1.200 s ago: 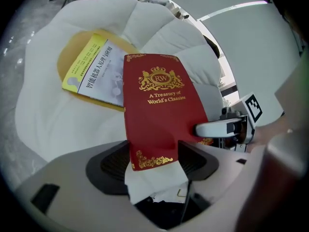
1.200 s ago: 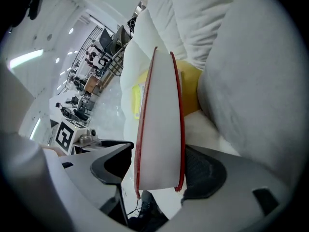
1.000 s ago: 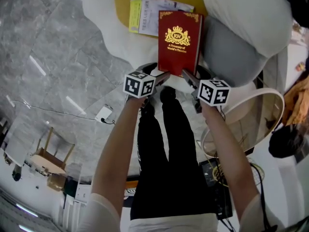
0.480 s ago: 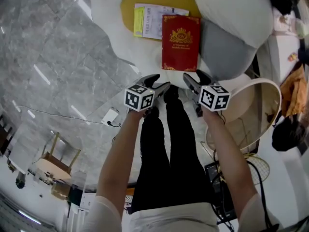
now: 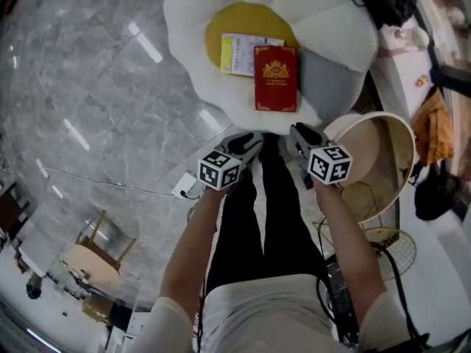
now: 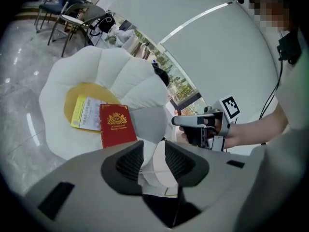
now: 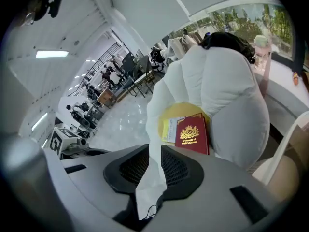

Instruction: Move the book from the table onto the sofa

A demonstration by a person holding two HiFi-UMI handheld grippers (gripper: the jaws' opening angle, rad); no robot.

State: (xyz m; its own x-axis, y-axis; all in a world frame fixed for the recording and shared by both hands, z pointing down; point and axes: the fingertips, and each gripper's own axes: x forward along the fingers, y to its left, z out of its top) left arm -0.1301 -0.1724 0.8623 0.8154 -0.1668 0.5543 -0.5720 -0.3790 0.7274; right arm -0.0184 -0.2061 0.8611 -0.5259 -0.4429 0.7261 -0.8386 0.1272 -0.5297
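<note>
A red hardback book (image 5: 276, 78) (image 6: 117, 124) (image 7: 193, 133) with a gold crest lies flat, cover up, on a white flower-shaped sofa (image 5: 195, 9) (image 6: 120, 71) (image 7: 227, 81), partly on its yellow centre (image 5: 235, 20) and partly on the white seat in front. One long edge of the book meets a yellow-and-white leaflet (image 5: 239, 54) (image 6: 87, 112) (image 7: 170, 129), and the other lies just beside a grey cushion (image 5: 327, 87). Both hand-held tools hang in the air well short of the book, side by side above the person's black trousers (image 5: 250, 226), and touch nothing. The left gripper (image 5: 252, 138) (image 6: 152, 161) is released and empty; its jaws have just been closing, and a clear gap remains between the ribbed pads (image 6: 129, 161). The right gripper (image 5: 296, 132) (image 7: 155, 168) (image 6: 175, 121) is likewise empty; its jaws have also just been closing and stand nearly together, with only a narrow slit between the pads (image 7: 176, 170). A round pale table (image 5: 383, 153) stands to the person's right of the sofa, on a grey marble floor (image 5: 88, 87).
</note>
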